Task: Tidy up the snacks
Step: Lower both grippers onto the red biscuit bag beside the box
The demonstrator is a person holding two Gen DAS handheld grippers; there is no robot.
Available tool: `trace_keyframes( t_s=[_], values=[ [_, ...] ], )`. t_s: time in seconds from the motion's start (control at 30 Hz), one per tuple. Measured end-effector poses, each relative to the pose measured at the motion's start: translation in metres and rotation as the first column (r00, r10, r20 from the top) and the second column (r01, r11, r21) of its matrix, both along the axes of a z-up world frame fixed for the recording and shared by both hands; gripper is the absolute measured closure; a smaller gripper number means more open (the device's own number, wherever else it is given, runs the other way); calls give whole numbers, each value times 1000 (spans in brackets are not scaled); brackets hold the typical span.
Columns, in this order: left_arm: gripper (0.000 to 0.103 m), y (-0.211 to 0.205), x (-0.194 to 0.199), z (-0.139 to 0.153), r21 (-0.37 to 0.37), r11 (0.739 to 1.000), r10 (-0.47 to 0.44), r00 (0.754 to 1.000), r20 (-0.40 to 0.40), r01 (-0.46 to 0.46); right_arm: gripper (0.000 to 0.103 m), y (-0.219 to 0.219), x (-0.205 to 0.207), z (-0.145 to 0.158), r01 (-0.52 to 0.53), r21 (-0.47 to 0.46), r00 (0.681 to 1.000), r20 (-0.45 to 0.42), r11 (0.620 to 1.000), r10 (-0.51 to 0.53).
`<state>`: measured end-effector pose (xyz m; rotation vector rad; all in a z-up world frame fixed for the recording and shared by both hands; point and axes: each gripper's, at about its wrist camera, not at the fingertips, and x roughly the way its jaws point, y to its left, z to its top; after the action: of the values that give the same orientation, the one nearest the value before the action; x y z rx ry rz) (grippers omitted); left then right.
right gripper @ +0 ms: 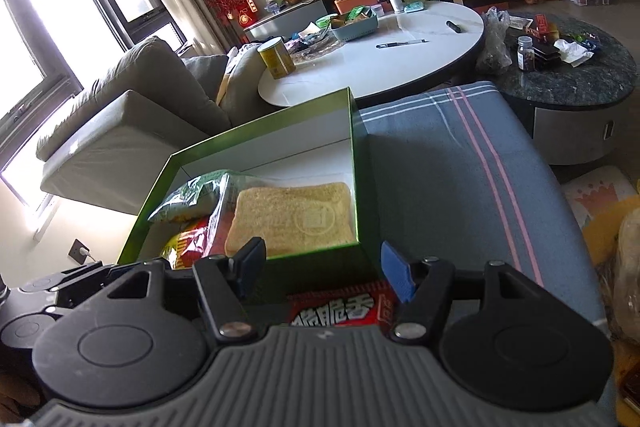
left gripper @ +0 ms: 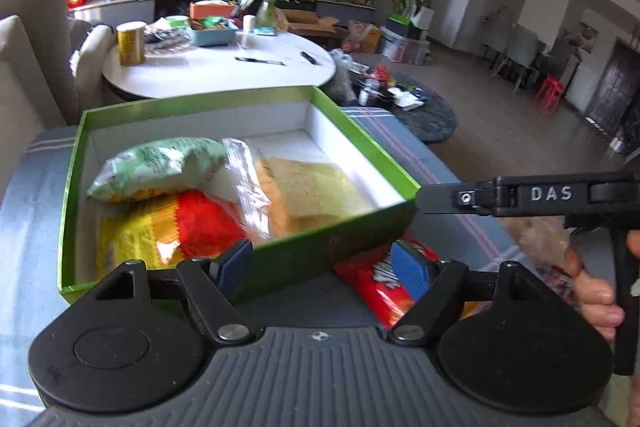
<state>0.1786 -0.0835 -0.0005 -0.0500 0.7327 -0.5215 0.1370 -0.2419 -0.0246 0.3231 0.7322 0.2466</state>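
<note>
Snacks are sitting in a green box (left gripper: pixel 208 109) that is resting on a blue striped cloth (right gripper: pixel 460 163). Inside it, a pale green bag (left gripper: pixel 160 165) is lying on a red and yellow packet (left gripper: pixel 176 227) at the left, and a clear-wrapped slice of toast (right gripper: pixel 296 217) is lying flat at the right, touching the near wall. A red packet (left gripper: pixel 376 279) with white lettering is lying on the cloth just outside the box's near wall.

Left gripper (left gripper: pixel 326 267) is hovering over the box's near right corner with its jaws standing apart; one blue pad is showing over the box's near wall, the other over the red packet, and nothing is being pressed between them. Right gripper (right gripper: pixel 324 267) is hovering just above the red packet at the near right corner, its jaws likewise apart and gripping nothing. In the left wrist view it is reaching in from the right, with a hand (left gripper: pixel 596 291) wrapping its handle.

Farther off, a white round tabletop (right gripper: pixel 400 63) is carrying a yellow can (right gripper: pixel 276 59).
</note>
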Motion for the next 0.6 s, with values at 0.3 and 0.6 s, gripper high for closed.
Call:
trace_keyframes(
  t_s=[0.3,0.6],
  values=[
    [29,-16,-40,-7,5,995,-100,995,-9,100,32,-13,-45,-6,36,-7,999,-13,999,-37],
    [29,-2,-82,-14,19,997,-72,997,-28,72,29,-33,-84,-37,87,10,994,-68,996,-86]
  ],
)
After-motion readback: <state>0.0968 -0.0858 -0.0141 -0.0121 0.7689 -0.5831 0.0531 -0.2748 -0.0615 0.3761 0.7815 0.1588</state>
